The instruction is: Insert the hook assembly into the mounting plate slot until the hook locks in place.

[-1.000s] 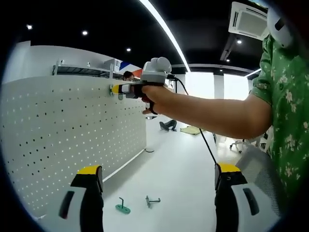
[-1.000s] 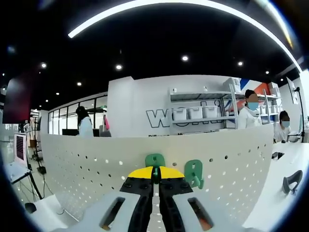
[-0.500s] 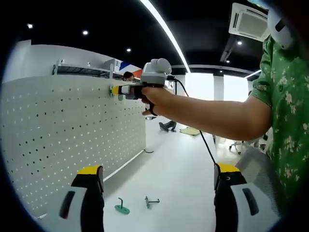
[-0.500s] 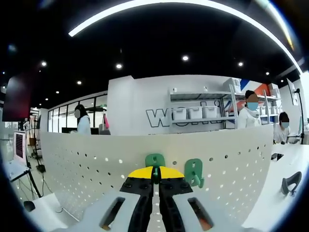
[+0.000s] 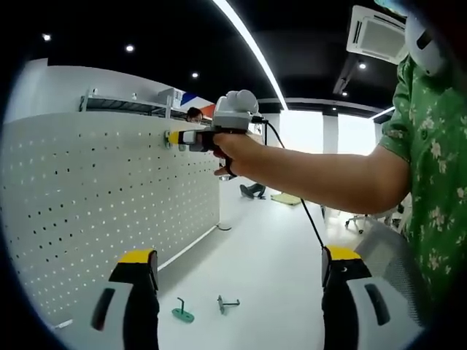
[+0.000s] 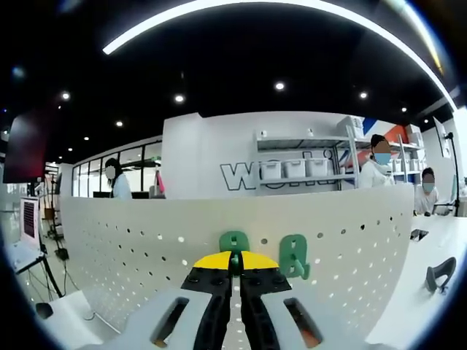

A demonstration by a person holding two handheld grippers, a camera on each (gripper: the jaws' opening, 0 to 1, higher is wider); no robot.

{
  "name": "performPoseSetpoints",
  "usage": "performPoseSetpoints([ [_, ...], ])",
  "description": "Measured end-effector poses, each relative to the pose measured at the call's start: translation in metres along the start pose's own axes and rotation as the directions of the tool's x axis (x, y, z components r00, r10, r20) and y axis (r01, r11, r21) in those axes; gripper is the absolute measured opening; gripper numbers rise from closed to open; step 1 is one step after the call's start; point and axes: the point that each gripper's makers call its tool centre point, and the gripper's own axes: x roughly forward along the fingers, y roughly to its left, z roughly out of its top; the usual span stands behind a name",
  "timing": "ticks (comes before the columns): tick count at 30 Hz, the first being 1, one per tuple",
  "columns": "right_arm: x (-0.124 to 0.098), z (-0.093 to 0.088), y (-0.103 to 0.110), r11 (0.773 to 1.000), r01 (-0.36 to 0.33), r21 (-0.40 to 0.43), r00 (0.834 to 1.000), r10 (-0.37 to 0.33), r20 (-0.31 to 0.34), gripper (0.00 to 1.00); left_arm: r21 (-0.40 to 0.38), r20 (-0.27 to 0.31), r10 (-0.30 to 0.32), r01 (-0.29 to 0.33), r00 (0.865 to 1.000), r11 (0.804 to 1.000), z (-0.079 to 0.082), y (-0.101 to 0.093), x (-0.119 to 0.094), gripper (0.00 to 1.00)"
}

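Right gripper view: at lower centre a green hook (image 6: 234, 242) is clamped by the right gripper (image 6: 235, 261), pressed straight ahead against the pegboard (image 6: 146, 240); the left gripper (image 5: 233, 306) is held wide.

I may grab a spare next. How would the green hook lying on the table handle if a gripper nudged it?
The green hook probably slides rather than rolls, since its flat base lies on the smooth white table. It looks small and thin, so likely light, and its upright prong may tip it.
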Motion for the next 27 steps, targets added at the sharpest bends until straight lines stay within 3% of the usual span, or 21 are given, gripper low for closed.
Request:
performPoseSetpoints([
  [27,0.0025,-0.0037,0.0004,0.999,-0.007,-0.033,1.0,0.008,0.004,0.02,-0.01,-0.002,-0.004,0.004,1.0,1.0,-0.0009,0.0,0.0,0.91],
])
